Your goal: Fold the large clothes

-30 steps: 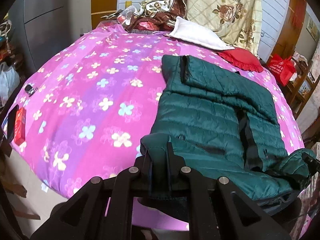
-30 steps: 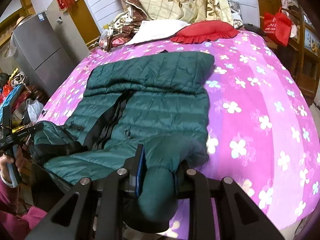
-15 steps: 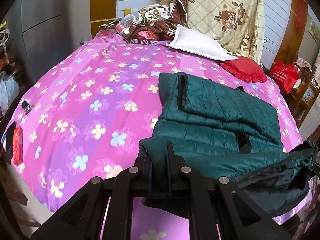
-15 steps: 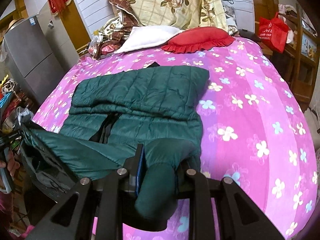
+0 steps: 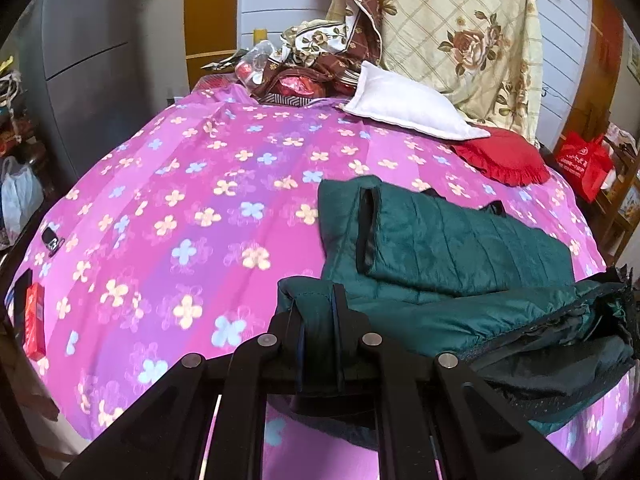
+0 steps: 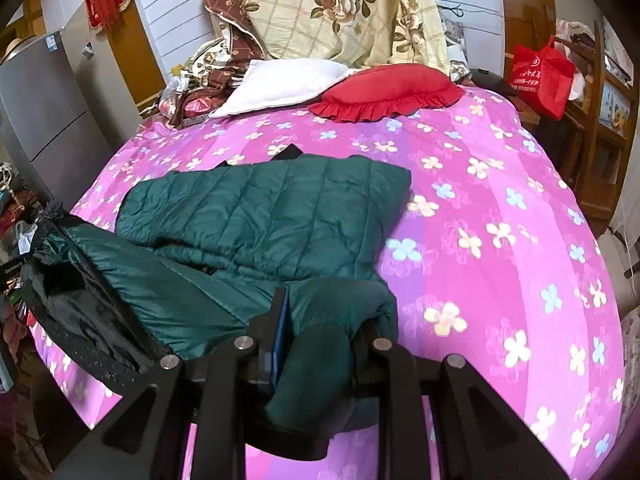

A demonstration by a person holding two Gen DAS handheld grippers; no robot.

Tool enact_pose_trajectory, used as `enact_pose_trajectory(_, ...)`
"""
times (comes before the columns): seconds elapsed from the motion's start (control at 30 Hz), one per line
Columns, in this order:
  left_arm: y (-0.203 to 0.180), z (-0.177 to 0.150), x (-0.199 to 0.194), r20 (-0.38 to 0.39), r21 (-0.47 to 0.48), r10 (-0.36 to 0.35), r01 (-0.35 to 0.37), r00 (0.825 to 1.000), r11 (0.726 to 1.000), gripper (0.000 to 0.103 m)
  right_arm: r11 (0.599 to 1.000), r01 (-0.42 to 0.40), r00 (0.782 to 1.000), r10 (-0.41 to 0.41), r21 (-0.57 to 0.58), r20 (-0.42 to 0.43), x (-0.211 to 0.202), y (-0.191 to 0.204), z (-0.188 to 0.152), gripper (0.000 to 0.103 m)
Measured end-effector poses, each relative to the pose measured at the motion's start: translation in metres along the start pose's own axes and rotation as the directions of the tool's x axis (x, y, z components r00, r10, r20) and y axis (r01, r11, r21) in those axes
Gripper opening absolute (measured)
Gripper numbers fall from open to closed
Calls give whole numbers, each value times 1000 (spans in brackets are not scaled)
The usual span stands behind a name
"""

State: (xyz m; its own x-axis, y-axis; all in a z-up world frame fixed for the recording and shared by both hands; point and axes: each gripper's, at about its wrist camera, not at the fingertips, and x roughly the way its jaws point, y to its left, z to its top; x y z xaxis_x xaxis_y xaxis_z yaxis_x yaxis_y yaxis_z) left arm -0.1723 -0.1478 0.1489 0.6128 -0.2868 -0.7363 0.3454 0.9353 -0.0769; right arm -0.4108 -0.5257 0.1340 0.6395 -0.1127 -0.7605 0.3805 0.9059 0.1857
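Nearest, each tool is clamped on a corner of the dark green quilted puffer jacket (image 5: 460, 248): the left gripper (image 5: 318, 320) has its jaws pinched tight on a thin fold of the hem edge, and the right gripper (image 6: 316, 320) is closed almost as far on a thicker rounded wad of the same green fabric, which bulges up between its jaws and hangs down below them. Between the two tools the lifted hem spans crosswise, so the long axis of the held edge runs from one gripper to the other, and its black lining (image 6: 76, 312) sags open on the side toward the left gripper. Ahead of both sets of jaws lies the remainder of the jacket, flat on the pink flower-printed bedsheet (image 5: 180, 200), with a folded sleeve panel on top; the collar end is farthest from the jaws. The fold, as I judge it, turns on carrying the hem straight ahead over that flat part, and neither hand is clearly nearer to it. Beyond the jacket lie a red frilled cushion (image 6: 384, 92) and a white pillow (image 5: 404, 108). Off to the side a red shopping bag (image 6: 540, 76) carries white printing too small to read; a small red box (image 5: 34, 316) at the bed edge is likewise illegible.
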Motion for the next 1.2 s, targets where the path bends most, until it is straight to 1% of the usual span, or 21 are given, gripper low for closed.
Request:
enact_pose_trajectory(0.23,-8,22,17,20,-7,29,-29,999,1000,0,999,31,999,-31,5,11,16,-5,23,23)
enact_pose_trajectory(0.63,-19,53,58,6,-31,77,-76,997,997,0,998,53,998,-53,22,18,43,-13,65,23)
enact_pose_trajectory(0.93,-26,79,84,6,-48,91,-91,996,995,0,997,72,997,-72,36,16,67,-17,98,23)
enact_pose_trajectory(1.2,-30,85,110,-11,-60,109,-110,994,992,0,994,80,997,-80,77,-5,99,-26,109,23)
